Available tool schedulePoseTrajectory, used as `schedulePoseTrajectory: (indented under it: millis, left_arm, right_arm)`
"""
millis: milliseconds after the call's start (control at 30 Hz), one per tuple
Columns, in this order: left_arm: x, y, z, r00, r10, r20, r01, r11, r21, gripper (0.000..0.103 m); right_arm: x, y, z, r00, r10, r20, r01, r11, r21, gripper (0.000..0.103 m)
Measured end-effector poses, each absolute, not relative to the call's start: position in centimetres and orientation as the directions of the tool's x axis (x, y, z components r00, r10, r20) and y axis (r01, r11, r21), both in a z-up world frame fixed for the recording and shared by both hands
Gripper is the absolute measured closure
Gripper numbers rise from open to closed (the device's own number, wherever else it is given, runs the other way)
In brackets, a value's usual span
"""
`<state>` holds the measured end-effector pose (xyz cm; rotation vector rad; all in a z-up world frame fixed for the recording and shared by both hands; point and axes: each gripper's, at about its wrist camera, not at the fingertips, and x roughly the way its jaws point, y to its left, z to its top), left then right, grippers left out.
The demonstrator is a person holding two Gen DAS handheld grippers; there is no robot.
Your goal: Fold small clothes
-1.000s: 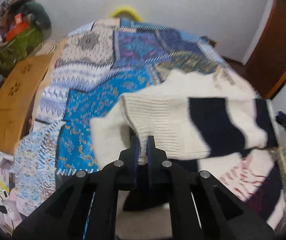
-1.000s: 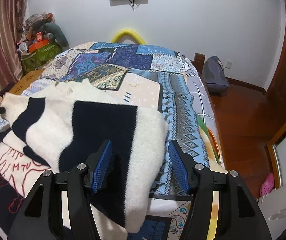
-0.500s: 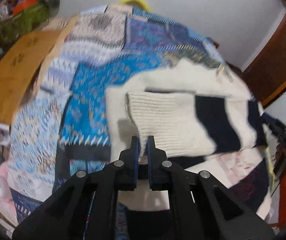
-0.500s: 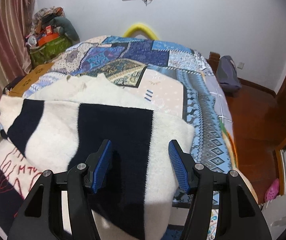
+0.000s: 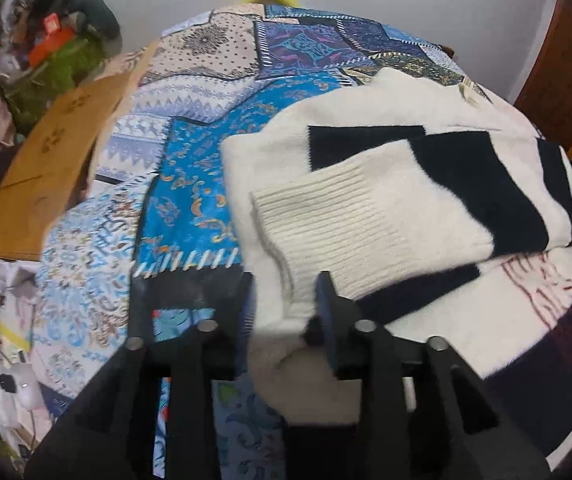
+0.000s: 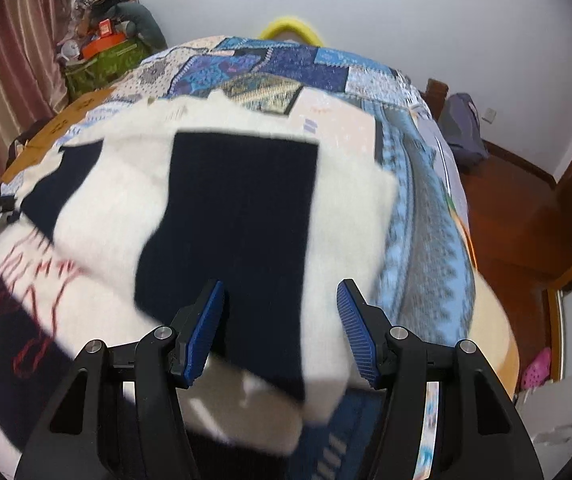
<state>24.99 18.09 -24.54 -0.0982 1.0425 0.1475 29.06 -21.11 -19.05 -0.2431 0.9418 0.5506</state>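
- Lying across the near end of the bed (image 6: 418, 216), on the patchwork quilt (image 5: 190, 184), is the cream-and-navy sweater (image 5: 426, 184), with its sleeve folded across the body.
- Left gripper (image 5: 286, 300) has its fingers parted, and the sleeve's ribbed cuff (image 5: 350, 228) sits in the gap between them, blurred; I cannot tell whether either finger touches the knit.
- Right gripper (image 6: 280, 320) is spread wide too, its blue ribbed fingers (image 6: 206, 328) straddling the sweater's near edge over a wide navy stripe (image 6: 242, 216), gripping nothing.
- Under the sweater there is another cream garment with red stitched lettering (image 6: 38, 276), partly covered.
- Off to the left, a brown cardboard sheet (image 5: 50, 168) leans against the bedside, and a heap of bags and boxes (image 6: 106, 44) fills the corner.
- Up by the headboard, a yellow ring (image 6: 290, 28) peeks over the quilt against the white wall.
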Motion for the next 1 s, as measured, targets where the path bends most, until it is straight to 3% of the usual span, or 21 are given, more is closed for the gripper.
schedulePoseTrajectory:
  millis: [567, 867, 933, 1000]
  left_arm:
    - [14.6, 15.3, -23.0, 0.48, 0.062, -0.875, -0.17, 0.985, -0.024, 0.05]
    - [10.1, 15.2, -23.1, 0.48, -0.041, -0.876, -0.182, 0.973, -0.145, 0.05]
    - [9.5, 14.7, -23.1, 0.485, -0.051, -0.873, -0.173, 0.973, -0.153, 0.057]
    - [9.4, 14.1, -22.9, 0.486, -0.085, -0.87, -0.15, 0.973, -0.178, 0.082]
  right_arm:
    - [18.5, -24.5, -18.3, 0.379, 0.41, -0.83, -0.541, 0.825, 0.161, 0.041]
    - [15.8, -26.9, -20.4, 0.32, 0.468, -0.824, -0.45, 0.84, 0.302, 0.041]
    - [15.4, -27.0, -20.7, 0.305, 0.492, -0.816, -0.446, 0.83, 0.334, 0.054]
    - [15.3, -26.8, -20.6, 0.286, 0.53, -0.799, -0.453, 0.809, 0.374, 0.066]
